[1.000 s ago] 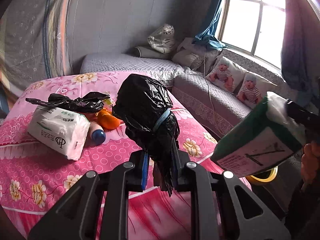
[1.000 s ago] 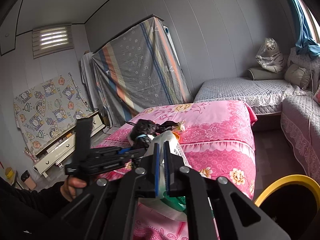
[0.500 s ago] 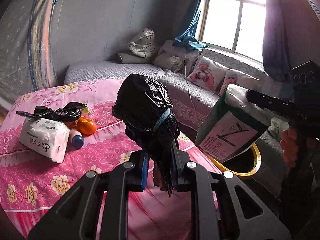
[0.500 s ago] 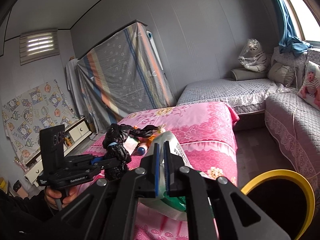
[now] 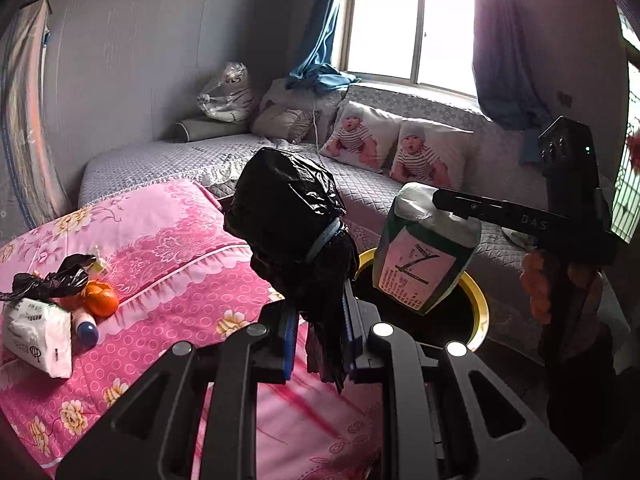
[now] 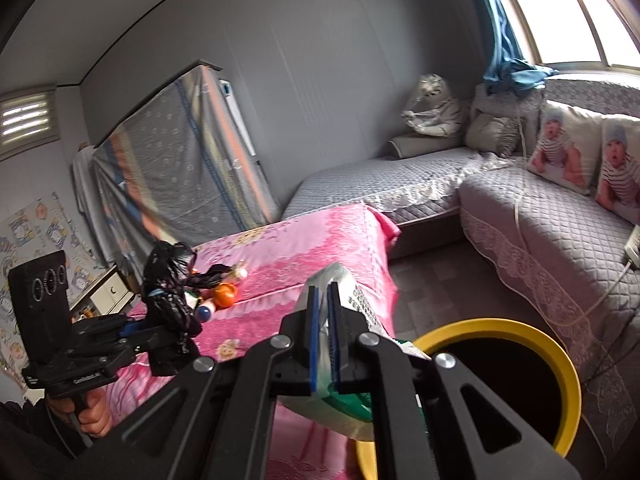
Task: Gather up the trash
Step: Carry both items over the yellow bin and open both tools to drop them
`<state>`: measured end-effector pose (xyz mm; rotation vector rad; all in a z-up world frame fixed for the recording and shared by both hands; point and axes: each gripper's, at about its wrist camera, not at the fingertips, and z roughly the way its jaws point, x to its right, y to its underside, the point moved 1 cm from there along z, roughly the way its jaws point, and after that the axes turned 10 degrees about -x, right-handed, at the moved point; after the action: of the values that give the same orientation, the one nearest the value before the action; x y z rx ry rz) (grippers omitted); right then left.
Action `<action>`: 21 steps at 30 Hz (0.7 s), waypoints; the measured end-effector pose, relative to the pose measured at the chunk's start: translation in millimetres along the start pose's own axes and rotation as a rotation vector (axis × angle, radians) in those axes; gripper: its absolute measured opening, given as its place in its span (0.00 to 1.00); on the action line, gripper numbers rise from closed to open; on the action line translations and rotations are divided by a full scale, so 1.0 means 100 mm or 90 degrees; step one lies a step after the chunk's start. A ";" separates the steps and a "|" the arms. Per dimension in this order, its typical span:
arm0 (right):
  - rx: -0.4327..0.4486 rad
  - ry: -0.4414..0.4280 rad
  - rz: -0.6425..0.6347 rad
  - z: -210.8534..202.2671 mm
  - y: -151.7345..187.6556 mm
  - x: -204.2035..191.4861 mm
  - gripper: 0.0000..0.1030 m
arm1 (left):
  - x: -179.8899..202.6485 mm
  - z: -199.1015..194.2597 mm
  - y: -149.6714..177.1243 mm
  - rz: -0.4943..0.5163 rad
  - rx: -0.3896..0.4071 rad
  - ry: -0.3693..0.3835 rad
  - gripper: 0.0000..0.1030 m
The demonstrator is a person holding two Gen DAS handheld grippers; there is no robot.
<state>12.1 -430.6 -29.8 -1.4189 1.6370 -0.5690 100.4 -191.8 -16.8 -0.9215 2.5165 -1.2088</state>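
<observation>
My left gripper [image 5: 318,336] is shut on a tied black trash bag [image 5: 288,216] and holds it upright beside the pink bed's corner. It also shows in the right wrist view [image 6: 168,284]. My right gripper [image 6: 324,336] is shut on a green and white packet [image 5: 424,256], which hangs over the near rim of the yellow-rimmed trash bin [image 6: 532,340]. The bin [image 5: 480,308] stands on the floor between the bed and the sofa. On the bed lie a white tissue pack [image 5: 38,332], a loose black bag [image 5: 48,280], an orange [image 5: 102,300] and a small bottle [image 5: 85,326].
The pink flowered bed [image 5: 168,248] is at the left. A grey quilted corner sofa [image 6: 540,216] with baby-print cushions [image 5: 428,152] runs behind the bin under the window. A covered cabinet [image 6: 180,160] stands against the far wall.
Both grippers have swung right, away from the bed toward the bin. The packet now hangs over the bin's opening and the black bag is close to its rim.
</observation>
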 end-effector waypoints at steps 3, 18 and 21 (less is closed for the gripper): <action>0.003 0.022 0.020 -0.01 0.05 0.18 0.04 | 0.16 0.08 -0.08 0.024 -0.004 0.011 0.17; -0.026 0.099 0.154 0.13 0.43 1.13 0.04 | 0.64 0.78 -0.44 0.069 -0.054 0.065 0.17; -0.028 0.103 0.170 0.15 0.47 1.26 0.04 | 0.70 1.00 -0.48 0.069 -0.073 0.080 0.17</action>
<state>2.0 -535.4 -114.2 -1.1824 1.9416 -0.5063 109.2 -320.9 -38.4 -0.7436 2.7216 -1.1328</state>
